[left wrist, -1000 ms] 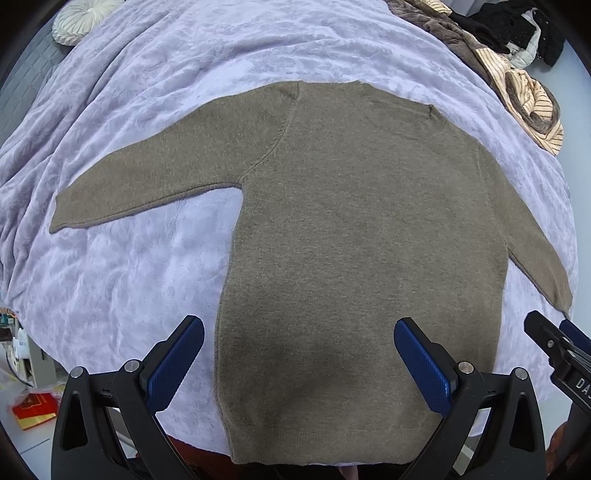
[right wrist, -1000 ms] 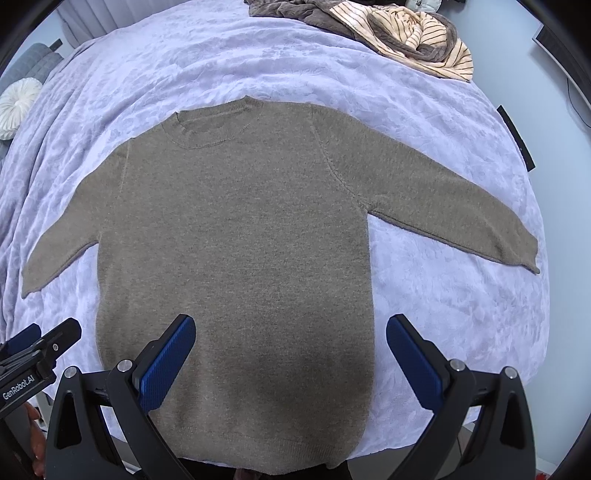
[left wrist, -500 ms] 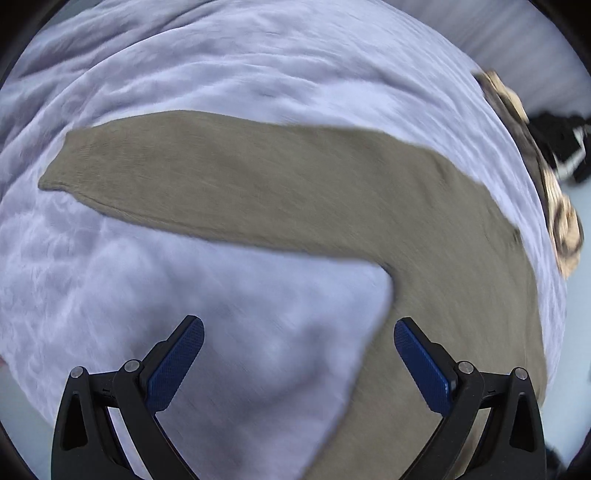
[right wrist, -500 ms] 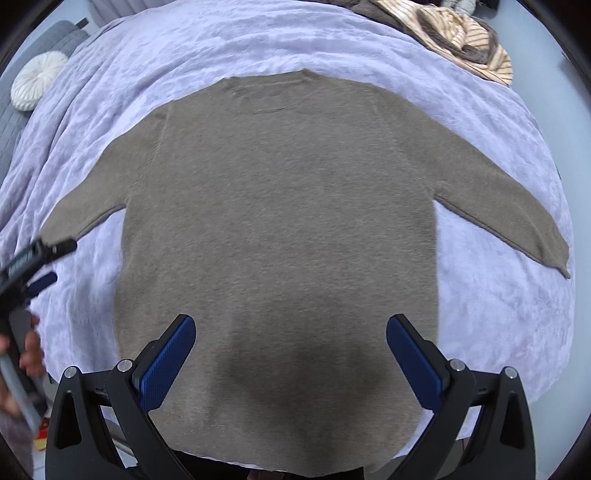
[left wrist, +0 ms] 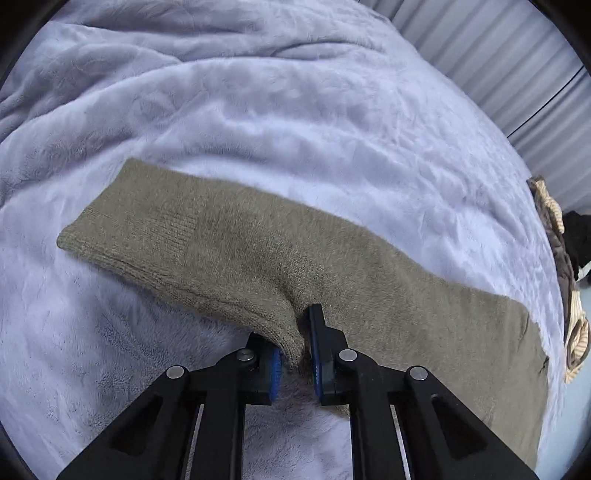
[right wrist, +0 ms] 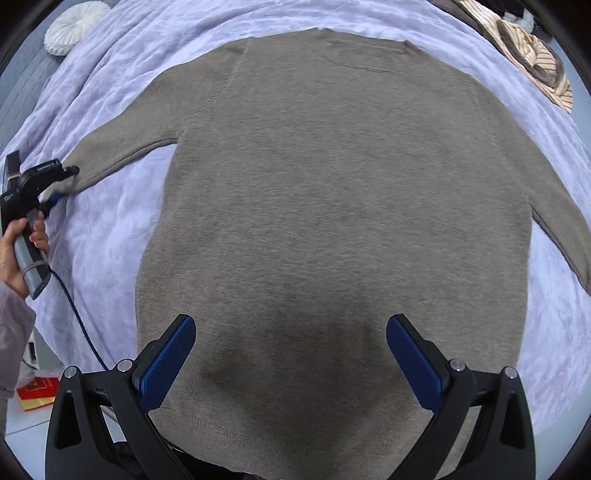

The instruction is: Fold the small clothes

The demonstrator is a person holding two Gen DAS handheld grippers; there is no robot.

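Note:
An olive-brown knit sweater (right wrist: 332,192) lies flat, front down, on a lilac blanket (right wrist: 107,236), both sleeves spread out. My left gripper (left wrist: 295,354) is shut on the near edge of the left sleeve (left wrist: 207,243), a little way in from the cuff, and bunches the knit between its blue pads. In the right wrist view the left gripper (right wrist: 62,181) shows at the far left, at the sleeve's end. My right gripper (right wrist: 291,365) is open and empty, hovering over the sweater's lower body near the hem.
A pile of striped and brown clothes (right wrist: 532,59) lies at the blanket's far right corner, also in the left wrist view (left wrist: 569,295). A round white cushion (right wrist: 74,26) sits at the far left. A red box (right wrist: 37,391) lies on the floor by the bed.
My left gripper swung left from the hem to the left sleeve and shut on its edge. My right gripper moved left over the sweater's body and stayed open.

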